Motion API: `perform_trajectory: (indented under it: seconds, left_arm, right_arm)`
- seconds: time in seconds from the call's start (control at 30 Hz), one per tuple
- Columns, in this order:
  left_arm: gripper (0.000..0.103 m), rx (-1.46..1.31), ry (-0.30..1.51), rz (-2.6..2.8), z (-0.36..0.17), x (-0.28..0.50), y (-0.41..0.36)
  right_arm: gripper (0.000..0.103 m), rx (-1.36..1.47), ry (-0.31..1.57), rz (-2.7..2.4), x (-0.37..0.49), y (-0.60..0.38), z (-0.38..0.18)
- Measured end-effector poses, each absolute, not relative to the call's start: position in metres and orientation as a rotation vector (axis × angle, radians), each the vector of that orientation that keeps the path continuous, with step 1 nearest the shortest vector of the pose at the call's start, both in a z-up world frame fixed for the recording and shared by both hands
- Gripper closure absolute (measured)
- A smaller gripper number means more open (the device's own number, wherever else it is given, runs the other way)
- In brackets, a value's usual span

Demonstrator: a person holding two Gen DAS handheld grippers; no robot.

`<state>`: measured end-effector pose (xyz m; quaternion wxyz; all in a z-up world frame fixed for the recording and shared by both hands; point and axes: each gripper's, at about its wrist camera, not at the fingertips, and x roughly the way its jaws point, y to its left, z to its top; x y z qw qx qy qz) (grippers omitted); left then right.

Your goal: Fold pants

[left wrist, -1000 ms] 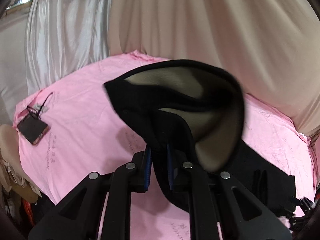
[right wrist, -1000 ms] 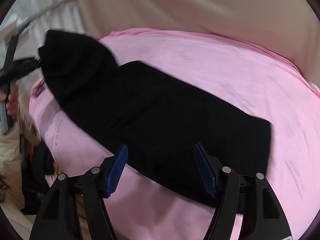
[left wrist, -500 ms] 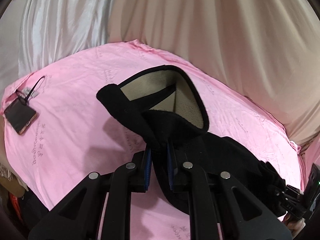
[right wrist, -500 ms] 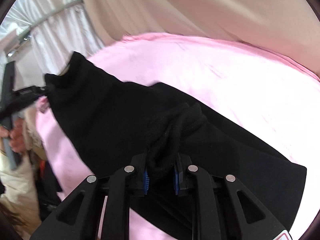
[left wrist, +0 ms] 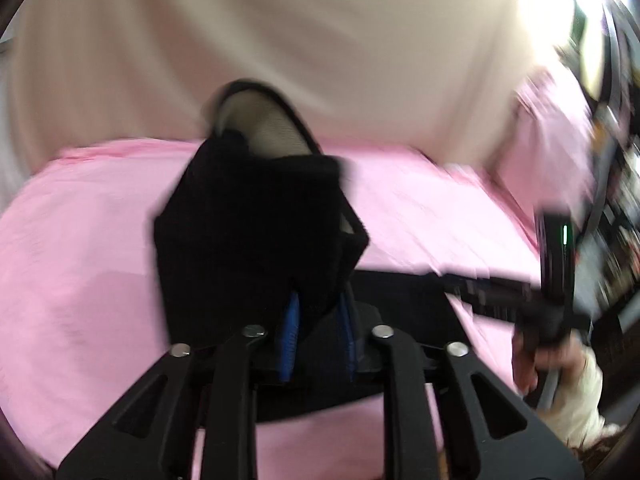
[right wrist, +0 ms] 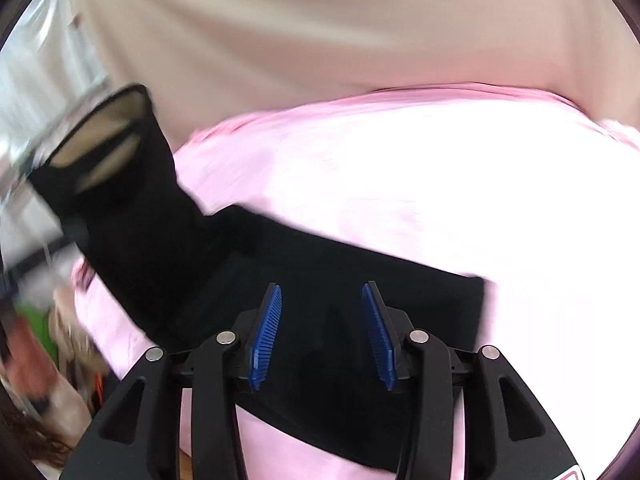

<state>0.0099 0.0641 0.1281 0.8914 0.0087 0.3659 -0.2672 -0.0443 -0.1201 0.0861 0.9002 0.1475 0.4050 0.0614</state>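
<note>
The black pants (right wrist: 320,280) with a beige lining lie across the pink sheet (right wrist: 400,184). My left gripper (left wrist: 318,320) is shut on one end of the pants (left wrist: 248,240) and holds it lifted, with the beige inside of the opening showing at the top. My right gripper (right wrist: 322,320) is open and empty, its blue pads (right wrist: 266,332) apart just above the flat part of the pants. The lifted end shows at the left of the right wrist view (right wrist: 104,168). The right gripper shows at the right of the left wrist view (left wrist: 500,296), held by a hand.
Beige curtains (left wrist: 320,40) hang behind the pink-covered surface (left wrist: 80,240). Clutter and a bright light (left wrist: 580,20) lie off its right side. Blurred items (right wrist: 36,340) sit off the left edge in the right wrist view.
My right gripper let go of the bunched pants and opened. My left gripper swung the held end around; both views are motion-blurred, and the phone left the left wrist view.
</note>
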Motion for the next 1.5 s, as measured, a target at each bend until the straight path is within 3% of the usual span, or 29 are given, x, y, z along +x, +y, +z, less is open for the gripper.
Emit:
perform_trajectory:
  seconds: [0.03,0.1,0.27,0.33,0.4,0.63,0.7,0.73,0.8,0.97,1.07,1.17,1.3,1.37,1.5]
  left_arm:
    - [0.052,0.043,0.816,-0.617,0.110,0.011,0.038]
    - [0.032,0.074,0.902,-0.673,0.082,0.010,0.006]
    - [0.032,0.106,0.925,-0.645,0.070,0.002,0.002]
    - [0.023,0.059,0.888,-0.589,0.087,0.003,0.025]
    - [0.018,0.022,0.846,-0.508,0.102,0.004,0.049]
    - [0.018,-0.048,0.836,-0.285,0.105,0.025,0.109]
    - [0.018,-0.061,0.845,-0.253,0.100,0.030,0.119]
    - [0.018,-0.068,0.851,-0.237,0.097,0.033,0.124]
    - [0.018,-0.088,0.866,-0.212,0.093,0.037,0.131]
    - [0.018,-0.141,0.880,-0.238,0.092,0.036,0.144]
    - [0.018,-0.130,0.898,-0.268,0.082,0.037,0.135]
    - [0.018,-0.165,0.965,-0.295,0.058,0.050,0.123]
    - [0.018,-0.155,1.010,-0.252,0.041,0.059,0.119]
    - [0.017,-0.166,1.032,-0.258,0.035,0.061,0.123]
    - [0.014,-0.229,1.077,-0.284,0.020,0.065,0.130]
  right_arm:
    - [0.056,0.323,0.837,0.102,-0.052,-0.133,0.084]
    - [0.056,0.381,0.856,0.077,-0.065,-0.151,0.072]
    - [0.053,0.471,0.883,0.169,-0.078,-0.166,0.058]
    - [0.044,0.506,0.895,0.255,-0.066,-0.159,0.055]
    - [0.043,0.514,0.919,0.318,-0.050,-0.144,0.049]
    - [0.042,0.484,0.993,0.405,-0.005,-0.091,0.010]
    - [0.058,0.464,0.990,0.404,-0.004,-0.078,0.007]
    - [0.076,0.471,0.989,0.419,-0.004,-0.074,0.007]
    - [0.081,0.443,0.951,0.408,-0.008,-0.070,0.021]
    - [0.082,0.291,0.767,0.314,-0.067,-0.094,0.101]
    - [0.080,0.217,0.833,0.175,-0.084,-0.115,0.090]
    - [0.075,0.279,0.994,0.133,-0.079,-0.130,0.025]
    - [0.063,0.381,0.921,0.135,-0.094,-0.144,0.043]
    - [0.047,0.371,0.883,0.121,-0.094,-0.154,0.054]
    - [0.041,0.500,0.880,0.162,-0.064,-0.188,0.049]
